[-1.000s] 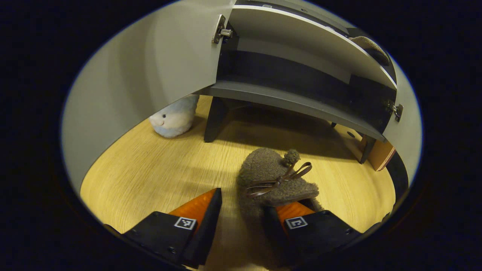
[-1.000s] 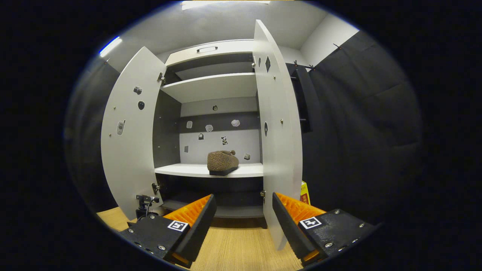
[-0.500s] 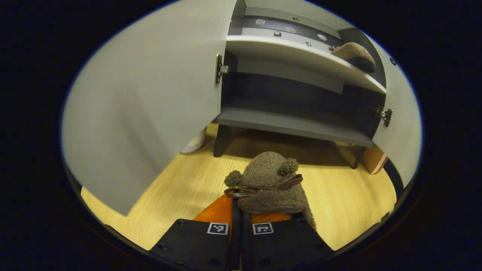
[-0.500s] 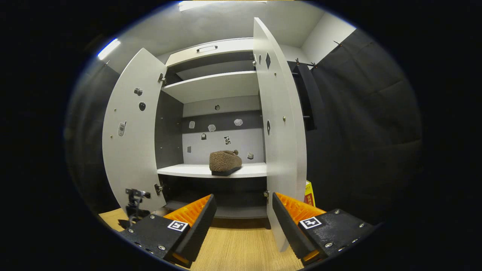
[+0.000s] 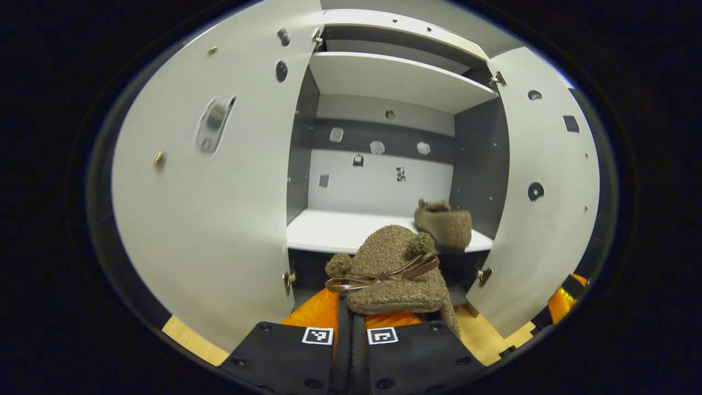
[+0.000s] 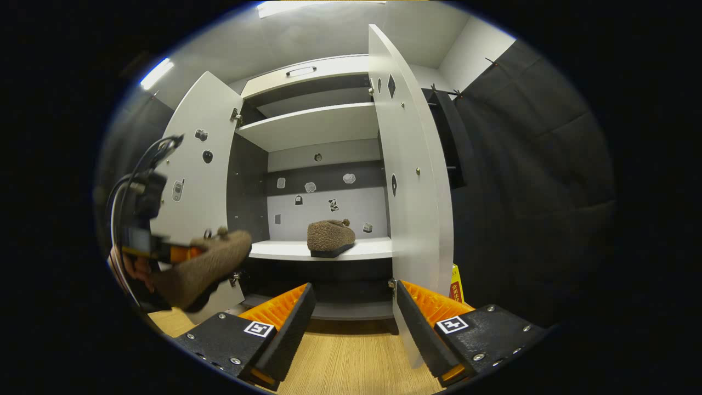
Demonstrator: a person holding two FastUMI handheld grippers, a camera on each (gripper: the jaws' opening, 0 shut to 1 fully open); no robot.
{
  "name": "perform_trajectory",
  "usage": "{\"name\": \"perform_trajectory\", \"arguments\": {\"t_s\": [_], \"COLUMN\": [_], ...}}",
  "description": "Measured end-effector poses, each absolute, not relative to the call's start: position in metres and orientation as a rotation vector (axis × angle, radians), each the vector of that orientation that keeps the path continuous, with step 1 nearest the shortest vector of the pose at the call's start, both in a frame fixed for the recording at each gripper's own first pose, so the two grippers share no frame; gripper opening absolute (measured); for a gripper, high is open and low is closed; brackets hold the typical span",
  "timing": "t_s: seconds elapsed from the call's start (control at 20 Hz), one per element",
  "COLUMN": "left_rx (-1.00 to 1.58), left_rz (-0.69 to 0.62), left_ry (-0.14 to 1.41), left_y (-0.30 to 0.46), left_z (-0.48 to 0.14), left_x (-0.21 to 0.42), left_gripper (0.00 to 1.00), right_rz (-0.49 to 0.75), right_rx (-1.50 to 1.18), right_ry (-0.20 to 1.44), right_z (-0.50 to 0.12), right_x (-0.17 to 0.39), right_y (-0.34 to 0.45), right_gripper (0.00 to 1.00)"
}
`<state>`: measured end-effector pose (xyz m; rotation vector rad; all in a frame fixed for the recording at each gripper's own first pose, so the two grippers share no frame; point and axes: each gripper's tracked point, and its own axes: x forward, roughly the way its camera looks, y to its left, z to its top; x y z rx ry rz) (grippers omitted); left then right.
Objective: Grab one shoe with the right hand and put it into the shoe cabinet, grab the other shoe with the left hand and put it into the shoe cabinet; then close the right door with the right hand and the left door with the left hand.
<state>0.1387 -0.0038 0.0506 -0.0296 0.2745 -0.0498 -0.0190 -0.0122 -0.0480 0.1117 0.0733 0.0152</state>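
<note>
My left gripper [image 5: 351,312] is shut on a brown fuzzy shoe [image 5: 392,271] with a ribbon bow and pompoms, held up in front of the open shoe cabinet [image 5: 384,82]. The other brown shoe [image 5: 443,224] rests on the right part of the white middle shelf [image 5: 340,230]. In the right gripper view, that shelved shoe [image 6: 330,237] sits on the shelf [image 6: 285,250], and the held shoe [image 6: 205,269] hangs at the left in the left gripper [image 6: 184,253]. My right gripper [image 6: 354,307] is open and empty, low in front of the cabinet.
Both doors stand open: the left door [image 5: 219,192] and the right door [image 5: 540,181]; in the right gripper view the right door [image 6: 414,192] is edge-on just ahead. A wooden floor [image 6: 340,362] lies below. A yellow box [image 6: 456,282] stands behind the right door.
My left gripper shut on the shoe on the floor, then lifted it to the level of the middle shelf. The right gripper has stayed nearly still.
</note>
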Motion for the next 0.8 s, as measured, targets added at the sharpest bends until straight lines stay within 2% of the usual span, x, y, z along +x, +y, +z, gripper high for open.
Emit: {"name": "perform_trajectory", "arguments": {"t_s": [0.15,0.35,0.5,0.8], "left_rx": [-0.005,0.078,0.081,-0.010], "left_rz": [-0.047,-0.025,-0.026,-0.019], "left_ry": [0.257,0.307,0.373,0.460], "left_y": [-0.020,-0.031,-0.042,-0.048], "left_z": [0.096,0.065,0.030,0.014], "left_x": [0.233,0.318,0.339,0.375], "left_gripper": [0.08,0.08,0.08,0.08], "right_rz": [0.000,-0.025,-0.056,-0.119], "right_rx": [0.109,0.105,0.105,0.137], "right_ry": [0.072,0.085,0.113,0.135], "right_z": [-0.047,-0.049,-0.052,-0.046], "right_x": [-0.023,-0.030,-0.035,-0.048], "right_y": [-0.019,-0.026,-0.032,-0.035], "right_gripper": [0.92,0.92,0.92,0.92]}}
